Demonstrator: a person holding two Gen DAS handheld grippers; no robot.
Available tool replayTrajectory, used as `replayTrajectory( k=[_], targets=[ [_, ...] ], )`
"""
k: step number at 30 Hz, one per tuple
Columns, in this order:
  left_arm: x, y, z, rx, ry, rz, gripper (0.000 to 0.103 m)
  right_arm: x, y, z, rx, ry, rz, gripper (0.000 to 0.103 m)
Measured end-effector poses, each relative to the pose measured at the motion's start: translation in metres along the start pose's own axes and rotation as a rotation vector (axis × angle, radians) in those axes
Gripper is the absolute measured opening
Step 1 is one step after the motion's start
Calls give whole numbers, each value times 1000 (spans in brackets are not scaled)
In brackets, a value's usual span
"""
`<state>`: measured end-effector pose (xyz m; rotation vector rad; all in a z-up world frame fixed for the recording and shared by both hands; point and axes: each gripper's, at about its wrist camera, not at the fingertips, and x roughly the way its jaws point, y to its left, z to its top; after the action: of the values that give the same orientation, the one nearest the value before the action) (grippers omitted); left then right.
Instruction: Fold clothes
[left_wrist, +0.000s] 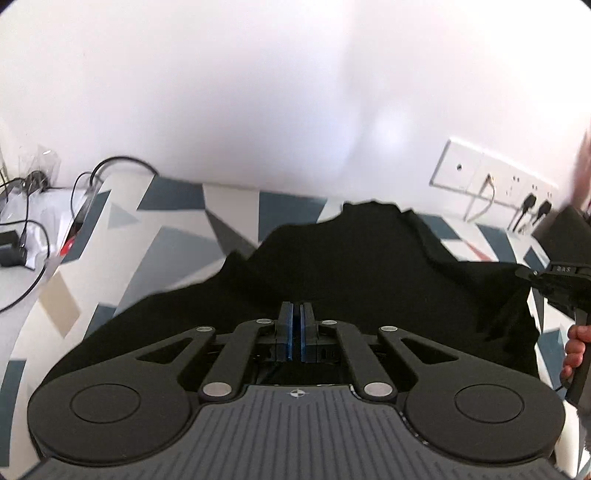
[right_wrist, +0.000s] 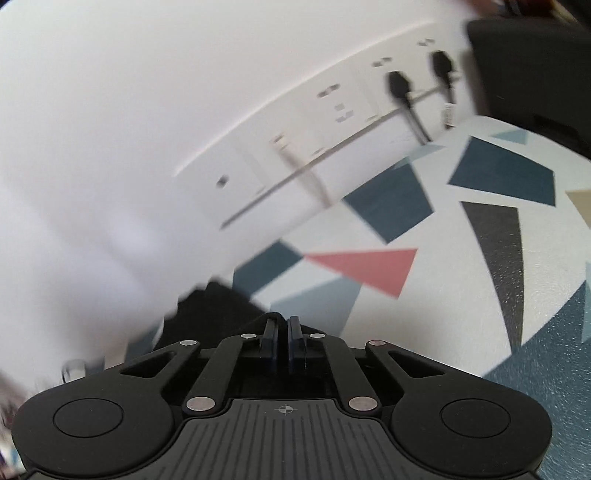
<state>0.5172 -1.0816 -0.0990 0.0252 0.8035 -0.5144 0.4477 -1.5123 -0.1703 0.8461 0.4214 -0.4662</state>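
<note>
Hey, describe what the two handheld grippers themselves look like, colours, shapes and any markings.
Both are matte black. The left gripper has two narrow fingers lined with blue pads, driven by angled link arms with silver pivot pins, two round discs at the sides, and a ribbed grey plate bearing a small crosshair mark. The right gripper matches it; its pads look darker blue.

One black garment (left_wrist: 351, 266) ahead of the fingers, two grippers, two black plugs (right_wrist: 399, 86) in one socket strip (right_wrist: 332, 122) beyond.
</note>
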Motion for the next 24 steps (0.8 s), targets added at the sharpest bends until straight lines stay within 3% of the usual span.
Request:
replayTrajectory(
  k=[3, 7, 11, 13, 14, 15, 17, 20, 24],
  targets=[
    [5, -6, 15, 21, -54, 1, 4, 3, -13, 16, 76, -70, -6, 4],
    [18, -13, 34, 48, -120, 10, 4, 12, -49, 38, 308, -173, 45, 3],
    [51, -15, 46, 68, -94, 31, 4, 37, -79, 56, 381, -173, -35, 4],
    [74, -15, 46, 74, -54, 38, 4, 45, -88, 62, 370, -202, -80, 10],
    [85, -15, 46, 76, -32, 43, 4, 45, -91, 65, 362, -226, -91, 22],
    [96, -15, 45, 79, -14, 47, 4, 43, -94, 68, 354, -252, -98, 28],
    [110, -13, 43, 83, 4, 57, 4, 34, -97, 71, 350, -272, -64, 28],
    [113, -12, 44, 63, 7, 40, 4, 24, -87, 66, 249, -186, -6, 29],
    [98, -18, 52, 86, -26, 14, 4, 31, -66, 47, 42, -27, -93, 37]
  ],
)
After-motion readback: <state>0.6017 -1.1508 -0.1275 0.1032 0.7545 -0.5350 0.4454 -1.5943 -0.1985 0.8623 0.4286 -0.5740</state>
